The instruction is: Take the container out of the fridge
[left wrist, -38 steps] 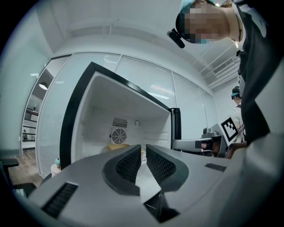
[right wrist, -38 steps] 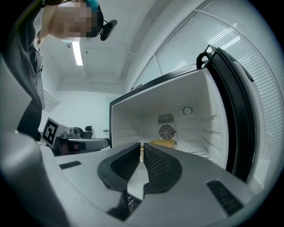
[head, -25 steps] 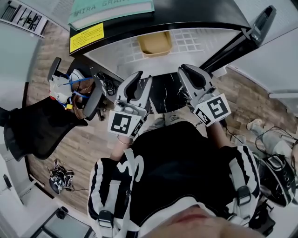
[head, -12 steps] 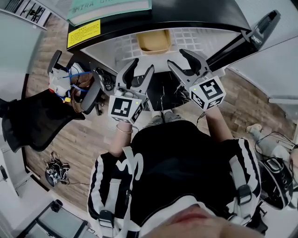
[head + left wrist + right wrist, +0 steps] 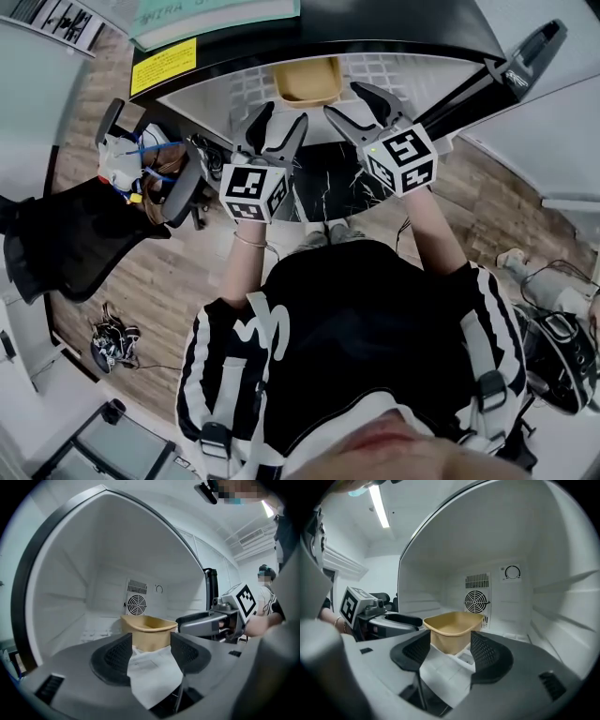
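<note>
A tan open container (image 5: 306, 82) (image 5: 148, 631) (image 5: 454, 627) stands on the white shelf inside the open fridge (image 5: 403, 80), in front of the round fan grille. My left gripper (image 5: 277, 127) (image 5: 151, 652) reaches toward it from the left; its jaws are opening, nothing between them. My right gripper (image 5: 359, 105) (image 5: 451, 651) comes in from the right, jaws likewise opening and empty. Both sets of fingertips sit just short of the container's near wall, apart from it. Each gripper shows in the other's view.
The fridge's black door (image 5: 506, 61) stands open to the right. A book (image 5: 211, 17) lies on the fridge's black top. To the left are a black office chair (image 5: 84, 248) and cables on the wooden floor (image 5: 173, 281).
Both grippers have moved forward into the fridge mouth toward the container, and their jaws have spread wider apart.
</note>
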`<control>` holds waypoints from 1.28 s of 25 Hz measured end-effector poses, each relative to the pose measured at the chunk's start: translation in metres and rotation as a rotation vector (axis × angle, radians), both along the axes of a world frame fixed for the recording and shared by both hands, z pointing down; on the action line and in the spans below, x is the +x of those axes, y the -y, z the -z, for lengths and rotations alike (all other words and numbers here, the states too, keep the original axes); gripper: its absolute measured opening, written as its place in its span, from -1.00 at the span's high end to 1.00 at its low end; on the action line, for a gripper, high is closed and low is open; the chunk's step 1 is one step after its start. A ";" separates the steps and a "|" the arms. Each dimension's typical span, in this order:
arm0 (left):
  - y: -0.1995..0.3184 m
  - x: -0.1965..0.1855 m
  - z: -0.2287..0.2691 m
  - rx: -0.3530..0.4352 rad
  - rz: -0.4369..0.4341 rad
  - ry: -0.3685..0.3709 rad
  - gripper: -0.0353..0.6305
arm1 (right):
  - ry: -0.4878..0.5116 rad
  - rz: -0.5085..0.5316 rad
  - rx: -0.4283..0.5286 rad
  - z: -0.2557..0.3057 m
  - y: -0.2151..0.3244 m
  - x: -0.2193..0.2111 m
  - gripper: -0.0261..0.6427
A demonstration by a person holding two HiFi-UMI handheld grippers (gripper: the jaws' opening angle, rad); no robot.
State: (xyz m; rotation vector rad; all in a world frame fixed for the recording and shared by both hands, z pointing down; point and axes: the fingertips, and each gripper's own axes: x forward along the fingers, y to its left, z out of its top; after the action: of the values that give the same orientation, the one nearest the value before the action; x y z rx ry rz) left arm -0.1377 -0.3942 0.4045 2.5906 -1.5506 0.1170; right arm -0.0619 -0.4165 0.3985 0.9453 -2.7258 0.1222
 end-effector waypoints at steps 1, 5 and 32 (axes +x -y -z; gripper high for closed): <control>0.002 0.000 -0.003 -0.008 0.002 0.008 0.16 | -0.007 -0.001 -0.005 -0.002 0.002 -0.001 0.16; 0.010 0.000 -0.009 -0.028 0.003 0.031 0.17 | -0.045 0.011 -0.013 -0.009 0.007 -0.007 0.16; 0.026 0.012 -0.009 -0.034 -0.009 0.102 0.18 | -0.015 0.047 0.006 -0.014 0.016 -0.013 0.16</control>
State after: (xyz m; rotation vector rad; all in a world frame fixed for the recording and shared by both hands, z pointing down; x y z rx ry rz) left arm -0.1256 -0.4198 0.4139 2.6028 -1.5553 0.2783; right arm -0.0750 -0.4322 0.4129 0.8801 -2.7336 0.0978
